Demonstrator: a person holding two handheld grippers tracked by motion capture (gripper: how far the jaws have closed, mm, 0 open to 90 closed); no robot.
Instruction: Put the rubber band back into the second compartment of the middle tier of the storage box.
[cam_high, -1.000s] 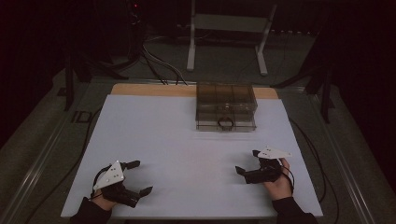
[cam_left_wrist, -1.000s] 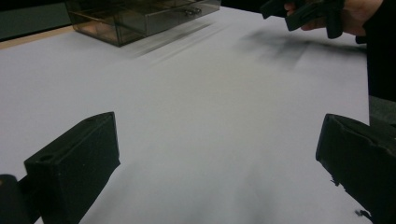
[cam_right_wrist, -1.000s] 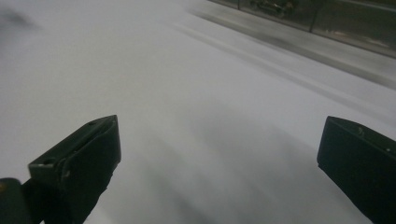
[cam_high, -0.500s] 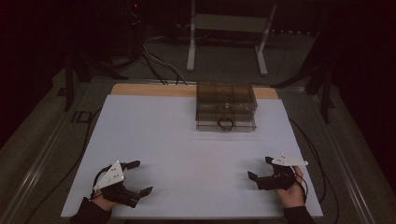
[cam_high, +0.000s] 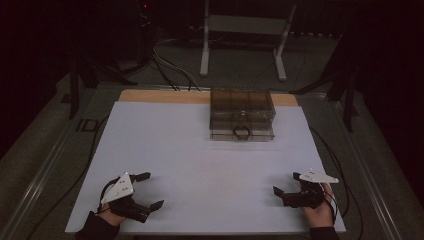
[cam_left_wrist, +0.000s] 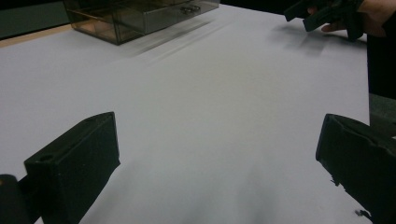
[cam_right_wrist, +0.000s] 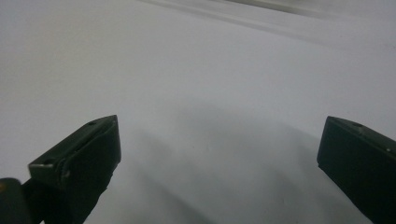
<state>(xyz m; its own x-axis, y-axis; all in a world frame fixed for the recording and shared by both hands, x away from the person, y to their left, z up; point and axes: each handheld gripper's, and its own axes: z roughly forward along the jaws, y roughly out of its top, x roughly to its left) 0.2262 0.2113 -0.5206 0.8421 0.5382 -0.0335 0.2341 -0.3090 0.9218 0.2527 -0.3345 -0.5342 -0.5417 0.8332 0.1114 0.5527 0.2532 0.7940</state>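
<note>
The smoky clear drawer box (cam_high: 242, 114) sits at the far middle of the white counter (cam_high: 200, 165), close to the wooden strip (cam_high: 150, 96) along the far edge, with its dark ring pull (cam_high: 241, 132) facing the person; that orientation suits a straight reach and pull from the near side. It appears shut, and what lies inside is too dim to tell. In the left gripper view the same box (cam_left_wrist: 135, 16) shows at the top left, well apart from the jaws. The left hand-held gripper (cam_high: 150, 190) rests low at the near left corner of the counter, jaws spread wide with nothing between them (the bare white surface shows through the gap). The right hand-held gripper (cam_high: 286, 183) is at the near right, likewise spread and empty, its jaws pointing inward across the counter; it also shows far off in the left gripper view (cam_left_wrist: 322, 11), held in the person's hand (cam_left_wrist: 373, 14). Both sit well short of the box, which reads as a resting stance at the near edge: neither has a hold on anything, and the pull is the likely target, the right one being somewhat nearer to it.
</note>
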